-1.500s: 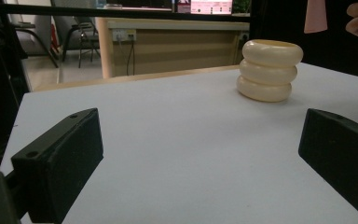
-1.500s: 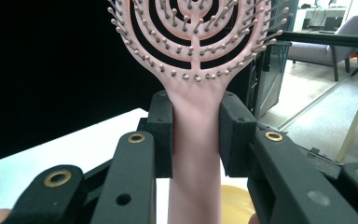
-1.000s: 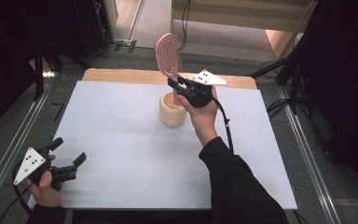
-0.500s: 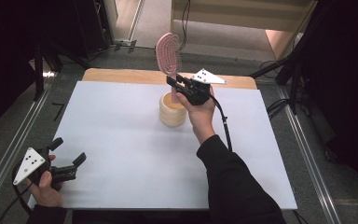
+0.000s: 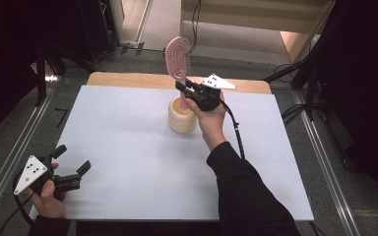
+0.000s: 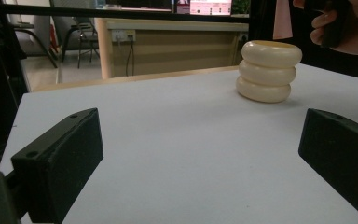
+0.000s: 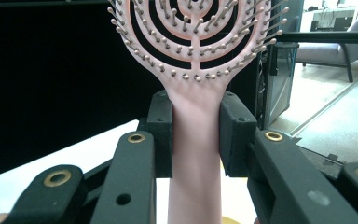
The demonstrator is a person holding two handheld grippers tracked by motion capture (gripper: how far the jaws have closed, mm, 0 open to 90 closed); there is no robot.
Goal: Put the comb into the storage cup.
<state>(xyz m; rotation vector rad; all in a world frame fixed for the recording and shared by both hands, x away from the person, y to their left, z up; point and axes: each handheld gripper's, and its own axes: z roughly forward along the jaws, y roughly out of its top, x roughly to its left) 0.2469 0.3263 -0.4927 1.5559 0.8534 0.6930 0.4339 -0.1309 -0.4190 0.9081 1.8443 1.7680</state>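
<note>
Item one: the pink hairbrush (image 5: pixel 178 59). Your right claw (image 5: pixel 183 88) is clenched on its handle, one pad on each side of the neck just below the bristled head, as the right gripper view shows (image 7: pixel 195 140). The brush stands upright, head up, directly above the cream holder (image 5: pixel 182 115), with its handle end reaching down into the holder's open top; whether it touches the inside you cannot tell.

Item two: the cream holder, a short ribbed cup of three stacked rings (image 6: pixel 268 71). It stands upright on the white worktop (image 5: pixel 142 147), toward the far edge, just in front of your right hand (image 5: pixel 211 115).

Item three: your left claw (image 5: pixel 74 167). It is released, jaws spread wide with nothing between them, resting low at the worktop's near left corner, well apart from the holder and pointed toward it.

Item four: a wooden strip (image 5: pixel 128 78) borders the worktop just beyond the holder.
</note>
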